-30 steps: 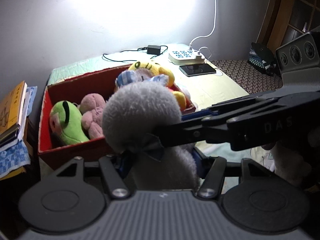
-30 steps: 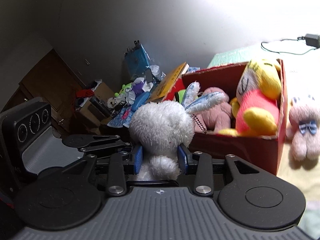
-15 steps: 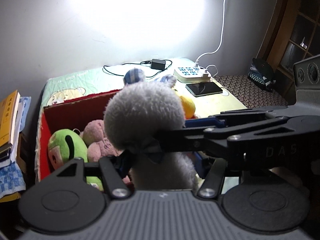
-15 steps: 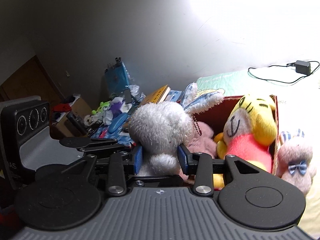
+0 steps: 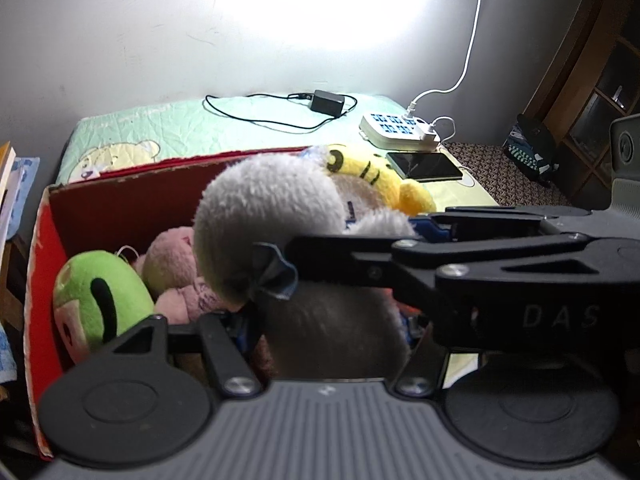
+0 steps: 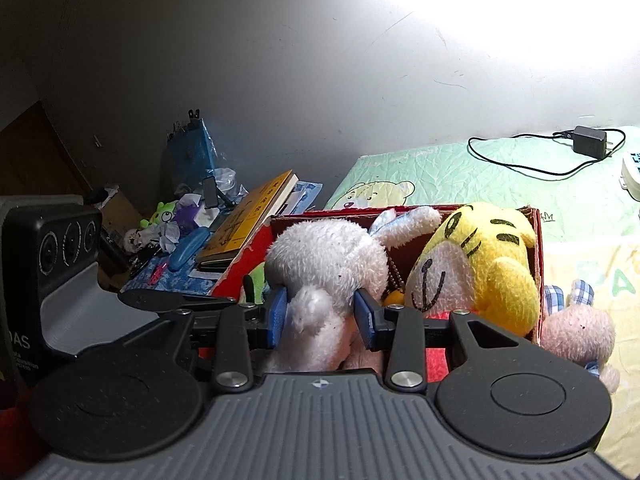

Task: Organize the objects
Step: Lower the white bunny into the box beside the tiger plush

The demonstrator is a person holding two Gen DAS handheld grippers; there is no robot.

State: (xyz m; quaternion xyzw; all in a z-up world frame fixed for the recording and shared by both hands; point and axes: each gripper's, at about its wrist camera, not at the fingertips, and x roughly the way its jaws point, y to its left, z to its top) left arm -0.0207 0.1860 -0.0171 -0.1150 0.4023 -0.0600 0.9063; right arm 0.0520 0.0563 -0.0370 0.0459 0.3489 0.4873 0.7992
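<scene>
Lying against a lit grey wall: a quilted bed, black charger near its far edge. Both claws clenching plush: left gripper a grey toy, right gripper a white rabbit.

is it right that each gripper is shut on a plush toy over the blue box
Not quite: the box is red, as the right wrist view shows. Otherwise yes: the left gripper and right gripper are each shut on a plush toy over it.
</scene>
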